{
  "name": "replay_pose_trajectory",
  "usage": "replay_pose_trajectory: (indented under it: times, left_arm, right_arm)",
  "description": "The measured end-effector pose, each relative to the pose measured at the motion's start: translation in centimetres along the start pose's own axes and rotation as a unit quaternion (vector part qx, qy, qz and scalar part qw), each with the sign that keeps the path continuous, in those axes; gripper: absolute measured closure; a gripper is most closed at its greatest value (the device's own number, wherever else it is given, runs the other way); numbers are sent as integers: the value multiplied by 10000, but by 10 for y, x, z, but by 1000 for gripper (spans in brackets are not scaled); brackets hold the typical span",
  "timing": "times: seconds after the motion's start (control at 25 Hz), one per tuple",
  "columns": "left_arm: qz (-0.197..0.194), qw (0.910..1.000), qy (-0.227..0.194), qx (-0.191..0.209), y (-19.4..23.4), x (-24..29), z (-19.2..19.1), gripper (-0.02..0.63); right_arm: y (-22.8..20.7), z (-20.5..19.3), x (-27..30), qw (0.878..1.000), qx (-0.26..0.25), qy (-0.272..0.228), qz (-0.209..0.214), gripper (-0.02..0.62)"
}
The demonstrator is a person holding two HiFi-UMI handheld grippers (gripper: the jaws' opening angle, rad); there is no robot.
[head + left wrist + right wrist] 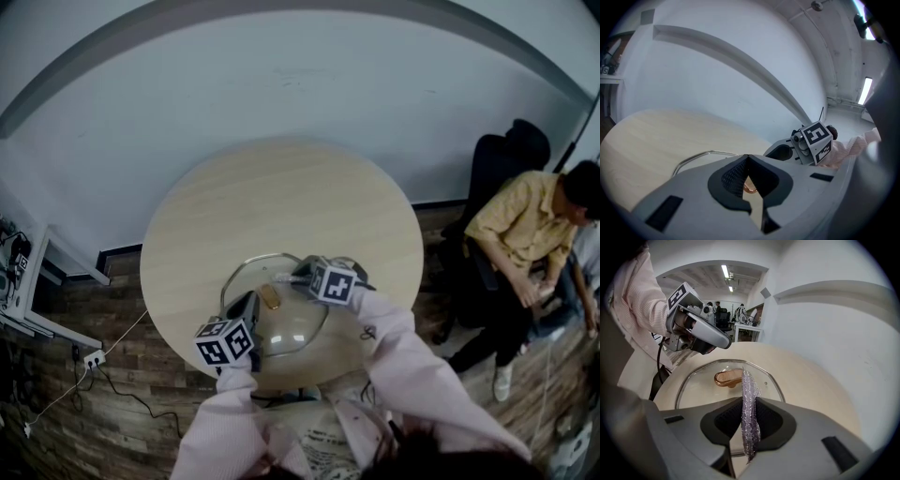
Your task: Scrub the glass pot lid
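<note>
Clear round glass pot lid (pixel 292 330) with metal rim and copper-coloured handle (pixel 727 377) lies flat on the round pale wood worktop (pixel 281 197), at its near edge, between the two grippers. Right gripper (pixel 749 401) has its fingers clenched on a thin glittery purple scrubbing pad (pixel 747 389), held on edge. The pad sticks out past the fingertips over the glass, just right of the handle; cannot tell if it touches the glass. Left gripper (pixel 747 159) has fingers closed tip to tip with nothing between them, and a bit of the handle shows through the gap below the tips. From the right gripper view the left gripper (pixel 723 341) hangs over the lid's far-left side, above the handle, apart from it. Near part of the lid is hidden under the gripper bodies in both gripper views; in the head view the marker cubes and pink sleeves (pixel 412 375) cover much of it. The left gripper view shows only a stretch of the rim (pixel 693 157).
</note>
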State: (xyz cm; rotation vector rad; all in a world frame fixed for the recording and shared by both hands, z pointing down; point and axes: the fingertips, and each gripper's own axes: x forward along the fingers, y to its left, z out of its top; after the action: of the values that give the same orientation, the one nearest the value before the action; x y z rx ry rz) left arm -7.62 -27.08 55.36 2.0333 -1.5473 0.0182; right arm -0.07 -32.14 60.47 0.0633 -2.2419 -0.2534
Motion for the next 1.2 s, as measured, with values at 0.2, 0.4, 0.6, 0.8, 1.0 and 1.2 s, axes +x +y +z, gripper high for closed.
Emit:
replay_pose_trajectory:
  times: [0.2, 0.4, 0.6, 0.8, 1.0, 1.2]
  left_arm:
    - [-67, 10000, 25, 3, -4, -1, -4, 607]
    - [-148, 9999, 66, 51, -6, -3, -6, 607]
    - [-222, 9996, 128, 89, -1, -8, -5, 607]
    - [-391, 9989, 227, 134, 4, -12, -3, 607]
    - [-561, 9975, 364, 216, 6, -17, -6, 607]
    - [-681, 9961, 504, 262, 9, -23, -12, 607]
  right_arm:
    - [6, -2, -3, 10000, 24, 17, -28, 508]
    - [11, -4, -5, 9999, 93, 50, -59, 508]
    - [17, -4, -6, 9996, 235, 53, -125, 508]
    - [22, -3, -5, 9990, 385, 91, -215, 508]
    - [25, -2, -5, 9976, 583, 118, -350, 508]
    - [31, -2, -9, 9952, 842, 120, -476, 508]
